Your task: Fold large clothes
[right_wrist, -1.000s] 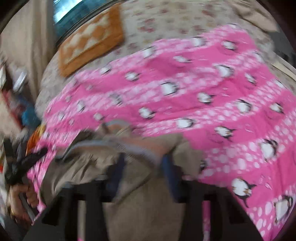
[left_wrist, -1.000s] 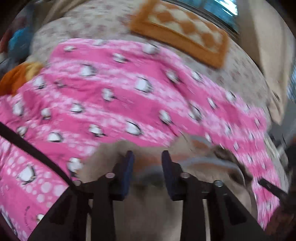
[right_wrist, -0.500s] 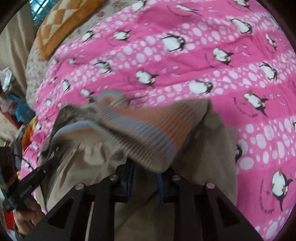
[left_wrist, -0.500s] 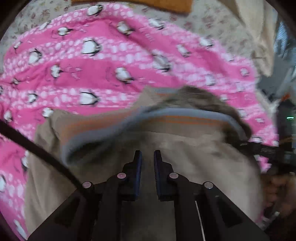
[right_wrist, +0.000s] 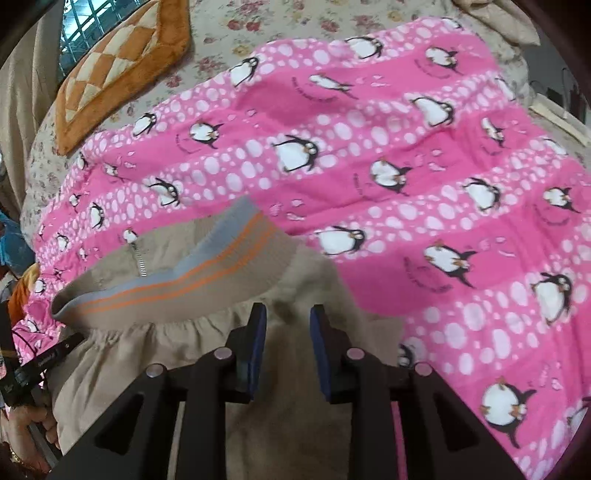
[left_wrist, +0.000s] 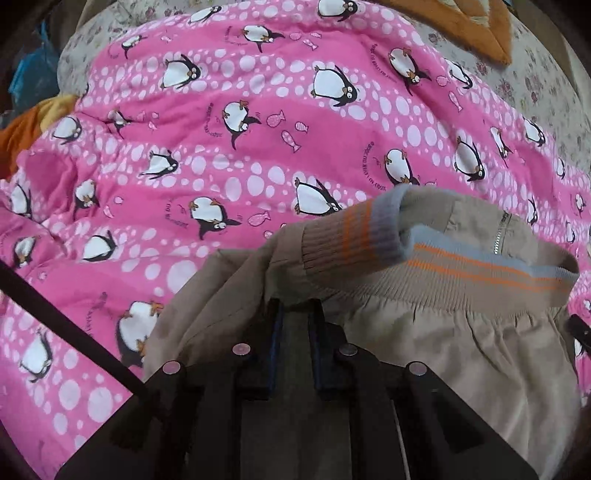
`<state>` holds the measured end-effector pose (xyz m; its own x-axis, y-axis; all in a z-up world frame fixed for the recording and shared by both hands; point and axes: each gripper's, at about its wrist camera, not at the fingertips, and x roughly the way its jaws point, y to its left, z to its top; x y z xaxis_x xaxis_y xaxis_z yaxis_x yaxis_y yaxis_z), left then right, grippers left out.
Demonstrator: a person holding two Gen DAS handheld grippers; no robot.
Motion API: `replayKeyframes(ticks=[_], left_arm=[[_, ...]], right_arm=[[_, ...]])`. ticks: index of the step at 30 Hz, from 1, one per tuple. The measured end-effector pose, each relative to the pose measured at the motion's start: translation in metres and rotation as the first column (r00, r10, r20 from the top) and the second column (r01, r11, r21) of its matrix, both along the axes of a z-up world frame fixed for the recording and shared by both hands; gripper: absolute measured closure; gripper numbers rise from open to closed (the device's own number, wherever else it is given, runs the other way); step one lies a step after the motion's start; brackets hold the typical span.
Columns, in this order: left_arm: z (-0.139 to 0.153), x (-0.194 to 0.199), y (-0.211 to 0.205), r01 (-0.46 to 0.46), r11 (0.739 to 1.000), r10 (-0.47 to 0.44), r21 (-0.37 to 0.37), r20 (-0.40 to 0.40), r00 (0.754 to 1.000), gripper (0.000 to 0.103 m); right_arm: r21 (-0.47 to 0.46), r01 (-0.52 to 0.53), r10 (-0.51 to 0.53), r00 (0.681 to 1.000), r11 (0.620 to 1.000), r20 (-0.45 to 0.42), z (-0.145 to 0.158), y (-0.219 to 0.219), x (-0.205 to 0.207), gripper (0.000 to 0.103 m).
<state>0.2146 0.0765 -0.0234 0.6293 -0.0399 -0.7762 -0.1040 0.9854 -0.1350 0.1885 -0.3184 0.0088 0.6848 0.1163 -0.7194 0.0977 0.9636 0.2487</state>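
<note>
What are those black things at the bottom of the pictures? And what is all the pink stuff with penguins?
Those black things are grabbers, a bit like big tongs. A person holds one in each hand, and each has a small camera on it looking out along its two fingers. So one picture is from the left grabber and the other from the right grabber.

The pink stuff is a penguin blanket spread over a flowery bed, with an orange checked cushion at the far end.

On the blanket lies a tan jacket with a stripy grey and orange band and a zipper. The left grabber is pinched shut on the jacket's cloth. The right grabber's jaws are opening, with tan cloth between them.
</note>
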Motion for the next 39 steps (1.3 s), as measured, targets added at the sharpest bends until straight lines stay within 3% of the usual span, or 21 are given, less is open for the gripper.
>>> replayKeyframes(ticks=[4,7,10,13,15,18,20,24,29,32,35,37,39], left_arm=[[0.020,-0.007,-0.003,0.014,1.000,-0.013,-0.016,0.069,0.998,0.103],[0.041,0.001,-0.010,0.054,0.997,-0.046,-0.059,0.134,0.990,0.090],[0.039,0.023,-0.015,0.061,0.992,-0.052,-0.115,0.084,0.995,0.090],[0.029,0.043,-0.014,0.021,0.990,-0.014,-0.141,0.051,0.999,0.090],[0.023,0.049,-0.008,-0.035,0.991,0.040,-0.132,0.034,0.999,0.090],[-0.001,0.061,-0.002,-0.088,0.994,0.087,-0.059,-0.034,0.996,0.090],[-0.019,0.068,0.001,-0.090,0.994,0.084,-0.068,-0.085,0.993,0.090],[-0.021,0.072,-0.002,-0.089,0.995,0.085,-0.051,-0.084,0.993,0.088],[-0.007,0.057,0.007,-0.091,0.986,0.086,-0.140,-0.038,0.996,0.087],[0.022,0.032,0.011,-0.077,0.982,0.087,-0.171,0.053,0.995,0.087],[0.048,0.000,0.004,-0.013,0.989,0.033,-0.148,0.133,0.991,0.086],[0.051,-0.017,-0.002,0.021,0.991,-0.005,-0.133,0.121,0.993,0.084],[0.043,-0.039,-0.008,0.053,0.983,-0.041,-0.174,0.069,0.997,0.084]], right_arm=[[-0.065,-0.063,0.068,0.995,0.996,0.079,0.025,0.015,-0.024,0.074],[-0.135,-0.110,0.125,0.986,0.985,0.110,0.031,0.037,-0.026,0.054],[-0.128,-0.132,0.146,0.984,0.983,0.104,0.031,0.048,-0.007,0.054],[-0.056,-0.171,0.173,0.984,0.984,0.037,0.022,0.048,0.027,0.053],[-0.050,-0.134,0.135,0.991,0.990,0.012,0.011,0.041,0.046,0.053],[-0.021,-0.090,0.088,0.992,0.996,-0.092,-0.021,0.028,0.075,0.052],[0.005,-0.083,0.082,0.976,0.997,-0.202,-0.047,0.023,0.091,0.039],[0.066,-0.090,0.103,0.970,0.994,-0.219,-0.059,0.012,0.099,0.027],[0.063,-0.035,0.045,0.983,0.997,-0.177,-0.038,0.002,0.084,0.027],[0.052,-0.040,0.043,0.997,0.998,-0.063,0.001,0.004,0.057,0.027],[0.023,-0.110,0.109,0.993,0.994,0.040,0.038,0.022,0.016,0.027],[-0.032,-0.202,0.204,0.976,0.979,0.081,0.046,0.046,-0.014,0.024],[-0.091,-0.263,0.272,0.958,0.960,0.093,0.040,0.067,-0.039,0.022]])
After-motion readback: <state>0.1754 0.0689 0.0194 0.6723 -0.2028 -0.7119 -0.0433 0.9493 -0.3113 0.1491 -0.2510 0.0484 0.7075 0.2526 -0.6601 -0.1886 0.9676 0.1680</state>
